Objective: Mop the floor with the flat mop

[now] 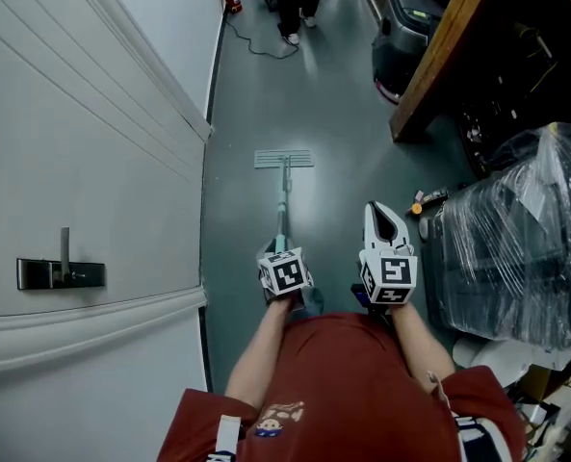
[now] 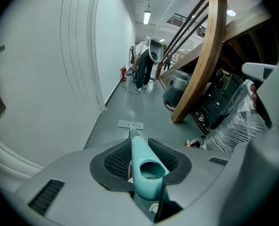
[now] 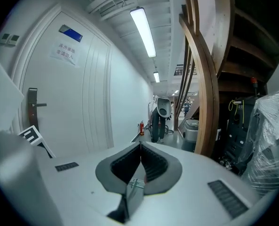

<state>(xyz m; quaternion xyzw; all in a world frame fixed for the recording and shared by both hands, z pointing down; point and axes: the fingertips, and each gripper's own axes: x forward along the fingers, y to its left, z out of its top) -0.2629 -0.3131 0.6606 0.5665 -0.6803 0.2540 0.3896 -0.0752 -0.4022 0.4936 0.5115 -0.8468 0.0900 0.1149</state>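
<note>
With the left gripper (image 1: pixel 280 251) clamped on the flat mop's (image 1: pixel 284 159) teal handle (image 2: pixel 146 166), its pad on the floor (image 1: pixel 266 94) at 12 o'clock, and the right gripper (image 1: pixel 381 214) closed on nothing, mopping seems barely begun, since the corridor ahead shows no wet streaks and is hemmed by a wooden stair beam (image 1: pixel 439 56) at 1 o'clock, a plastic-wrapped bundle (image 1: pixel 526 239) at 3 o'clock and a person (image 1: pixel 295 8) far off at 12 o'clock.

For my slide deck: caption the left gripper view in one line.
Left gripper shut on the teal mop handle, flat mop head resting on the grey corridor floor ahead.
</note>
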